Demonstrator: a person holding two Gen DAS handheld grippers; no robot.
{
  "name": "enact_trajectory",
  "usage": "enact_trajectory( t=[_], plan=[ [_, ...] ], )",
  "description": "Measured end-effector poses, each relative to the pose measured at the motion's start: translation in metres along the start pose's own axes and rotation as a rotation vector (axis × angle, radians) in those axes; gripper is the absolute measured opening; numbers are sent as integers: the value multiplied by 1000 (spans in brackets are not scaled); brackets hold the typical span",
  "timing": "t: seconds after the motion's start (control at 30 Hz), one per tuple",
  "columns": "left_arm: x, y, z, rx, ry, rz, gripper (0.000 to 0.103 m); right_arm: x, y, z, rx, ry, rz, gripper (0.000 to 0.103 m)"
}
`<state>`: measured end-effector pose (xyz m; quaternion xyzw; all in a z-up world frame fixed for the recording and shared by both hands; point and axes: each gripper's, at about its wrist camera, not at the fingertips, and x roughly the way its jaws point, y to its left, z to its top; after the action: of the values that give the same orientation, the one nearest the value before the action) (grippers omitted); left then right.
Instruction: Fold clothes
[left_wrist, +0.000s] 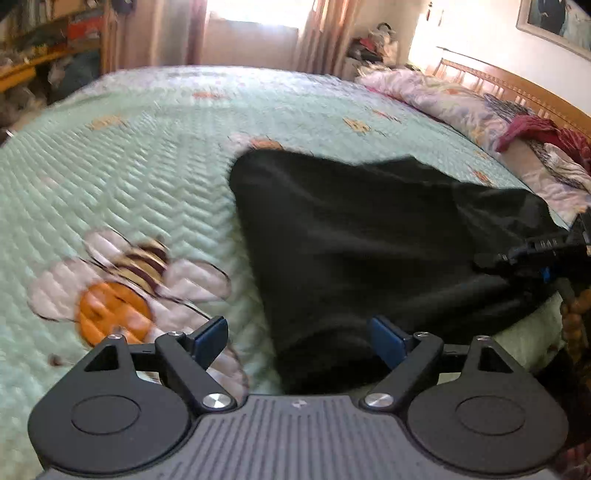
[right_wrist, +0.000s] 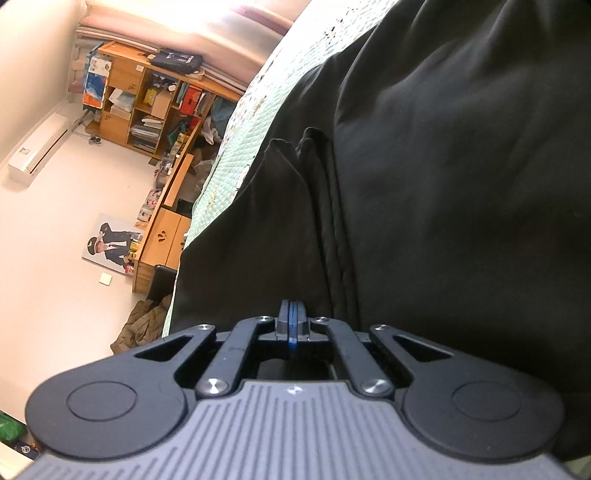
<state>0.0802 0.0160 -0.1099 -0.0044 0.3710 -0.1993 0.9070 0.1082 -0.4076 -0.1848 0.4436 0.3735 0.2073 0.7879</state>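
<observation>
A black garment (left_wrist: 351, 229) lies on the mint quilted bedspread (left_wrist: 129, 166), drawn up into a ridge toward the right. My left gripper (left_wrist: 297, 326) hangs open just over the garment's near left edge, with nothing pinched between its blue pads. At the right edge of that view, my right gripper (left_wrist: 532, 247) meets the raised cloth. In the right wrist view my right gripper (right_wrist: 291, 306) is shut. Its pads are pressed together at a fold of the black garment (right_wrist: 443, 184), which fills the view beyond them.
Rumpled floral bedding (left_wrist: 461, 107) and a red cloth (left_wrist: 535, 131) lie along the wooden headboard (left_wrist: 517, 88). A bee-and-flower print (left_wrist: 122, 284) marks the bedspread at left. Beyond the bed edge (right_wrist: 221, 155) stand cluttered wooden shelves (right_wrist: 147, 103). An olive garment (right_wrist: 144, 325) lies on the floor.
</observation>
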Motion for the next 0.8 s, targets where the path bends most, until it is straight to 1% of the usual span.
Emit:
enact_trajectory(
  t=[0.07,0.1,0.13,0.17,0.2,0.23,0.3,0.33,0.4,0.43,0.47,0.53,0.57,0.63,0.73,0.77,0.8],
  plan=[
    [-15,-5,9,0,-60,52,85,-1,0,-1,-8,-5,1,0],
    [-24,-11,16,13,-107,47,85,-1,0,-1,-10,-6,1,0],
    [-28,-20,22,45,-149,21,86,-1,0,-1,-11,-7,1,0],
    [-32,-29,28,79,-191,-7,90,-1,1,-1,-13,-8,1,0],
    [-28,-39,31,131,-205,-24,93,-1,1,0,-14,-9,1,0],
    [-16,-47,33,175,-170,-16,99,-2,1,0,-13,-8,3,0],
    [30,-52,26,209,30,11,91,-4,0,1,-17,-7,10,0],
    [42,-53,19,226,61,31,92,-4,1,3,-15,-9,16,0],
    [40,-55,10,251,18,35,93,-11,4,6,-30,-6,10,0],
    [40,-53,12,233,23,30,93,-14,6,8,-40,-5,2,4],
    [40,-52,13,233,28,28,93,-18,16,11,-64,-22,5,9],
    [41,-53,14,240,34,28,94,-26,35,16,-114,-58,10,10],
    [42,-53,14,239,34,28,95,-29,49,18,-151,-73,49,10],
    [43,-55,13,236,33,28,97,-27,73,17,-188,-64,178,10],
    [44,-56,13,241,33,27,98,0,79,8,-173,66,225,16],
    [44,-56,13,245,33,26,98,13,70,4,-165,122,141,16],
    [44,-54,13,244,33,21,98,26,51,-2,-152,176,13,5]
  ],
)
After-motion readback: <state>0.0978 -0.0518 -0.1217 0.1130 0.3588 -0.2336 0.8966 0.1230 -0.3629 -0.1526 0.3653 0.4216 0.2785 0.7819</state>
